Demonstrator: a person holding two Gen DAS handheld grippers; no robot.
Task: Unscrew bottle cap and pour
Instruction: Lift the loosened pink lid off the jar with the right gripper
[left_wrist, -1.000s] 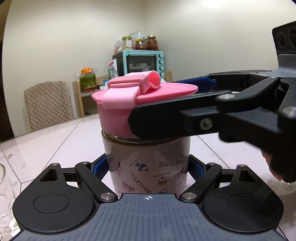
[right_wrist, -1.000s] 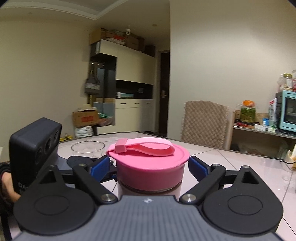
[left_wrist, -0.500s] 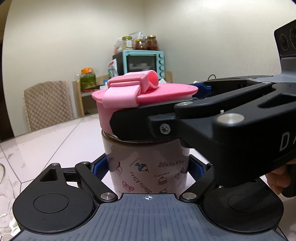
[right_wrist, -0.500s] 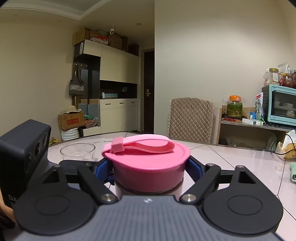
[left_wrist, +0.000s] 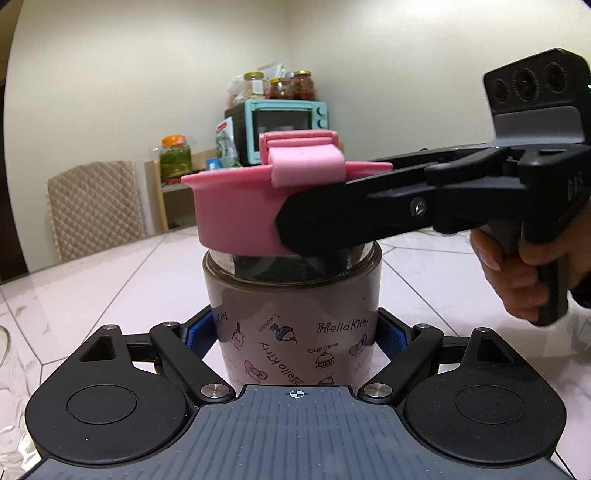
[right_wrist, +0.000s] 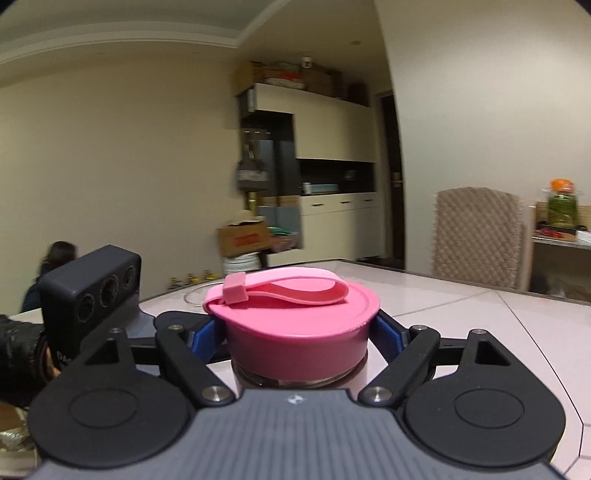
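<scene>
**Cap clamped, bottle braced: mind the twist**

Your left tongs (left_wrist: 297, 338) are pinching the printed bottle (left_wrist: 295, 325) low on its body, blue pads against both sides, and the bottle stands upright on the table (left_wrist: 110, 280). Your right tongs (right_wrist: 297, 334) are pressed onto the pink cap (right_wrist: 299, 332), which sits on the bottle's neck, a band of clear glass showing beneath it.

The risk lies in the turn. The left tongs hold low while the twisting force comes in at the top, so if the cap binds, the bottle could spin in the pads or tip toward you. The cap's skirt looks smooth; the right pads may slip round it rather than carry it. Dark liquid seems to fill the bottle nearly to the neck, so a jerk as the thread lets go could slop it out.

A glass vessel (right_wrist: 197, 293) sits on the table beyond the cap, half hidden, probably your pouring target. The left-hand rig's camera block (right_wrist: 92, 288) stands close to the cap's left, crowding any swing that way. The chair (left_wrist: 96, 206) and the teal oven (left_wrist: 284, 127) are well apart.
</scene>
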